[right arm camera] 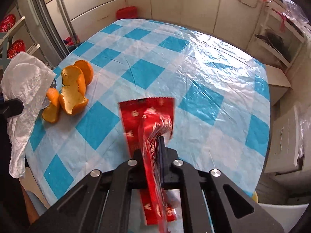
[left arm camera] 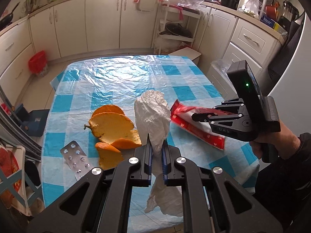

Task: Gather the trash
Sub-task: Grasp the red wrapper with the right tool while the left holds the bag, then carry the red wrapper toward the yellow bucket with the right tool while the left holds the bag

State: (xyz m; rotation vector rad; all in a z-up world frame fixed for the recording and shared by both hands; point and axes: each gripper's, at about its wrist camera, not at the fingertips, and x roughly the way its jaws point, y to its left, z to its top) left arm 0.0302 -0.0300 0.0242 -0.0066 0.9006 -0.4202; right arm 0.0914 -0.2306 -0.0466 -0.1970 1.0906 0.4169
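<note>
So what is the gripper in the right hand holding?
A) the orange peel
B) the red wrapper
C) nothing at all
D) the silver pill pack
B: the right gripper has its jaws shut on the red wrapper, while the orange peel lies on the checked tablecloth and the silver pill pack lies beside it.

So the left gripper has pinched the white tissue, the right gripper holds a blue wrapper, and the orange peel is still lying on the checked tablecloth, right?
Nearly. The wrapper is red, not blue, as the right wrist view shows. The rest holds: the left gripper pinches the white tissue, the right gripper holds the wrapper, and the orange peel lies on the checked tablecloth.
</note>
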